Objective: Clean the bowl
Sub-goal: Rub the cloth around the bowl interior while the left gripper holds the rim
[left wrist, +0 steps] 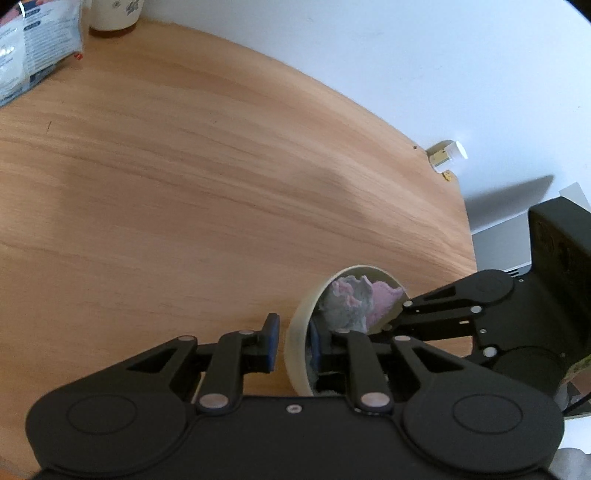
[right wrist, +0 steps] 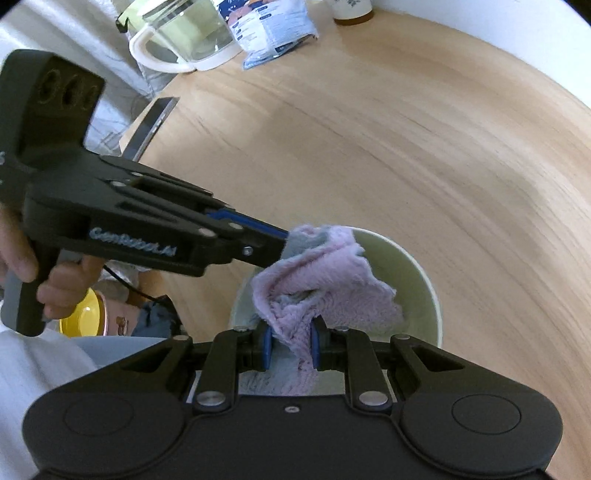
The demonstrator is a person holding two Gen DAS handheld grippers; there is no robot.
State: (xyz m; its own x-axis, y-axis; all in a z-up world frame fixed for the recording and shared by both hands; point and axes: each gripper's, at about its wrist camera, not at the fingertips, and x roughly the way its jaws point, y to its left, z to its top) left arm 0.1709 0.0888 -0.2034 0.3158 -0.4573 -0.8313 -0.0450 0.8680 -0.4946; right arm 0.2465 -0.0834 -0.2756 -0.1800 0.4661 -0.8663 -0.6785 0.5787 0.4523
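Observation:
A pale cream-green bowl [left wrist: 301, 317] [right wrist: 413, 280] stands tilted on the wooden table [left wrist: 184, 166] near its edge. My left gripper [left wrist: 294, 343] straddles the bowl's rim, one finger inside and one outside. A thin strip of table shows between the outer pad and the wall. In the right wrist view, my left gripper [right wrist: 284, 236] reaches the rim from the left, its tips partly hidden by the cloth. My right gripper [right wrist: 290, 347] [left wrist: 391, 317] is shut on a pink and grey fluffy cloth [right wrist: 325, 280] [left wrist: 351, 299], which is bunched up inside the bowl.
A blue and white packet [left wrist: 37, 48] [right wrist: 273, 33], a white cup [left wrist: 114, 14] and a glass jug [right wrist: 184, 37] stand at the table's far side. A small bottle [left wrist: 448, 155] sits near its far edge. A yellow bowl [right wrist: 79, 314] lies below the near edge, by a hand [right wrist: 22, 254].

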